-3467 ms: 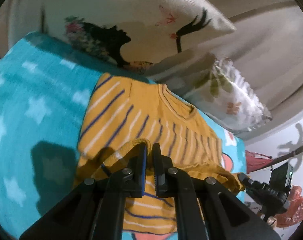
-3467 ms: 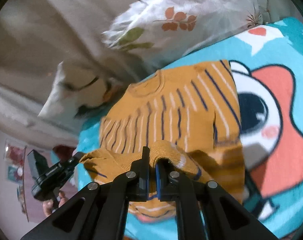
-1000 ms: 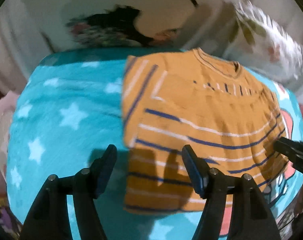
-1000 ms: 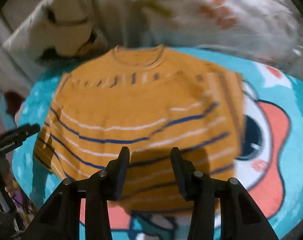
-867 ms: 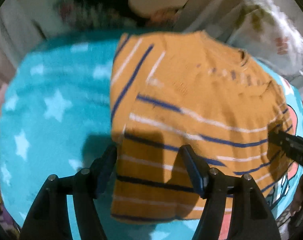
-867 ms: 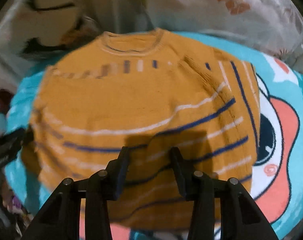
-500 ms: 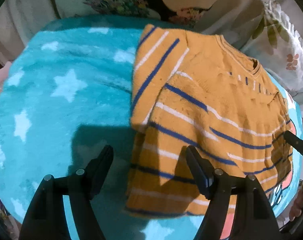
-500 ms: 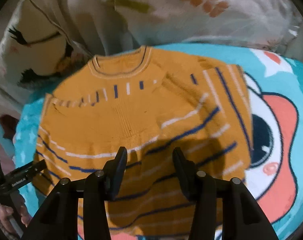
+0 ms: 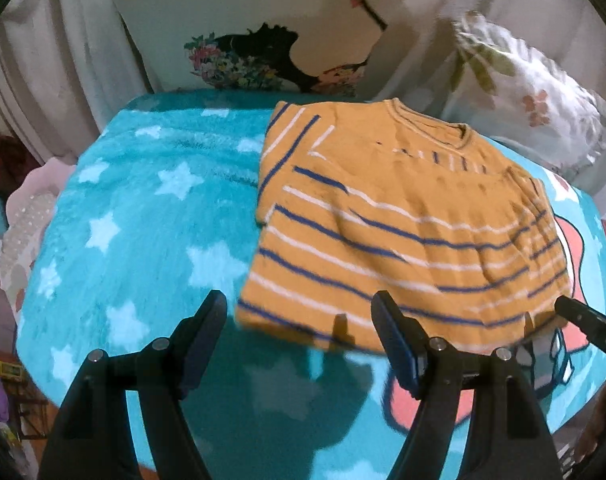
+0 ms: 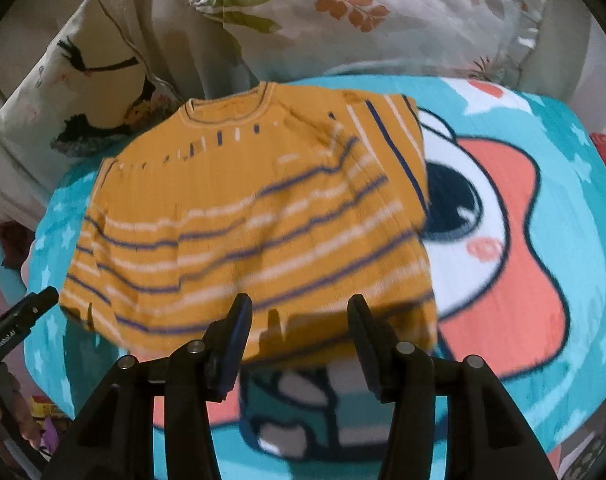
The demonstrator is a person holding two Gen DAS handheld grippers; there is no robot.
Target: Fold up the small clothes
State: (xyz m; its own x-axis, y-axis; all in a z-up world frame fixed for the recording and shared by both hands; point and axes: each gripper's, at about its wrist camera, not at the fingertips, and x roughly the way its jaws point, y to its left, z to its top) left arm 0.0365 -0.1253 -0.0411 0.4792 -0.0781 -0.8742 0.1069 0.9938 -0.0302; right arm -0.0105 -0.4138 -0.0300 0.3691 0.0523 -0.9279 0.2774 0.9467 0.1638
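A mustard-yellow sweater with blue and white stripes lies folded on a turquoise blanket, its lower part doubled up over the chest and its collar toward the pillows. The left gripper hangs just short of the folded edge with its jaws spread wide, holding nothing. The right gripper is likewise wide apart and empty, poised at the sweater's near edge. A floral pillow and a printed cushion sit behind the sweater at the blanket's far side.
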